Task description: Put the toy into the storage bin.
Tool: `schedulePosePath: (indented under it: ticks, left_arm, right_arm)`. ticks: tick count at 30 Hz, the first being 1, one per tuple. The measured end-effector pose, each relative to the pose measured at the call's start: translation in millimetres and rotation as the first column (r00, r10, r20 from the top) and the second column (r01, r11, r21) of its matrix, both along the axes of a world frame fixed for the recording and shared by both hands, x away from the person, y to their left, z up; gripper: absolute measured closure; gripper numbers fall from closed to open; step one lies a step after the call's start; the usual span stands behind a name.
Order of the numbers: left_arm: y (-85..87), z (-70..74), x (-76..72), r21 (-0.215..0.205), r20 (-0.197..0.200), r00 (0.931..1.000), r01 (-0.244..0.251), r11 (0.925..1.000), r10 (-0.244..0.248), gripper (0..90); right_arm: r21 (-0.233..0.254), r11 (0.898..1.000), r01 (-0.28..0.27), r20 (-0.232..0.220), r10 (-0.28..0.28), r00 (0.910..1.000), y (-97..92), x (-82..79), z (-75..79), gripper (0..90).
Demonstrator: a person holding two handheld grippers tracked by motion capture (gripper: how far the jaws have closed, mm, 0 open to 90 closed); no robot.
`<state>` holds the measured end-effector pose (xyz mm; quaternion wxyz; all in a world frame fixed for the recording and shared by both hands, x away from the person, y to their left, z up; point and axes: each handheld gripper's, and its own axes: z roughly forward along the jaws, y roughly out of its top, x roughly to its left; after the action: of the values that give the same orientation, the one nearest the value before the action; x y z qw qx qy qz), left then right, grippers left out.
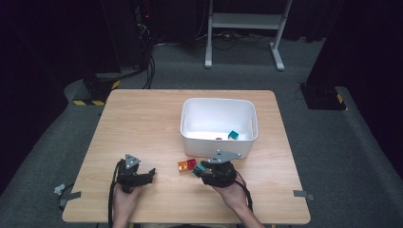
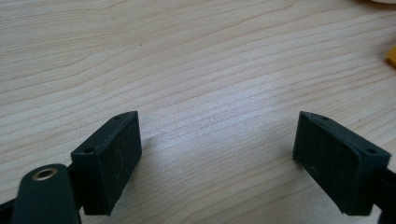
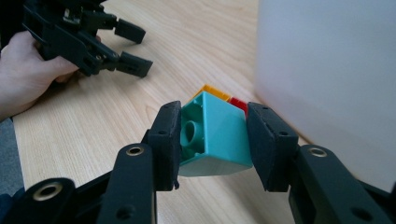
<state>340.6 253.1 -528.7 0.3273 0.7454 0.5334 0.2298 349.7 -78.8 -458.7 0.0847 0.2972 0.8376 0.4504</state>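
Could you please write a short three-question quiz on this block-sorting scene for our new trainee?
1. True or false: the left hand-held gripper has a block between its jaws.
2. What colour is the block held by the right hand-held gripper: A red, B teal, C orange?
3. Name the two block colours lying on the table just in front of the white bin.

Key
1. False: its jaws stand open over bare wood.
2. B: the teal block is clamped between the pads.
3. An orange block and a red block.
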Motion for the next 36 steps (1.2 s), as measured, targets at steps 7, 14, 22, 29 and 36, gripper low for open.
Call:
schedulePosePath:
  ticks: [7,14,22,29,36]
  left_arm:
    - [-0.1,0.0,0.0,-0.001,0.000,1.0000,-0.001,1.0000,0.001,15.5]
    - [0.0,0.0,0.1,0.000,0.001,1.0000,0.000,1.0000,0.000,15.5]
    - [-0.1,0.0,0.2,-0.001,0.001,1.0000,-0.001,1.0000,0.001,15.5]
    - [-0.1,0.0,0.1,-0.001,0.000,1.0000,-0.001,1.0000,0.001,15.4]
    - [-0.1,0.0,0.2,-0.001,0.001,1.0000,-0.001,1.0000,0.001,15.5]
  right_arm:
    - [0.039,0.999,0.004,0.012,-0.005,0.9999,-12.4,5.2,22.9,57.2]
    - [0.058,0.998,0.003,0.020,-0.004,0.9998,-20.8,12.2,43.2,57.3]
    - [0.076,0.997,0.018,0.011,-0.018,0.9998,-30.8,19.2,64.1,57.3]
    - [0.071,0.996,0.045,0.026,-0.047,0.9985,-36.7,27.5,78.5,57.2]
    - [0.084,0.992,0.091,0.031,-0.093,0.9951,-44.2,42.5,89.4,57.2]
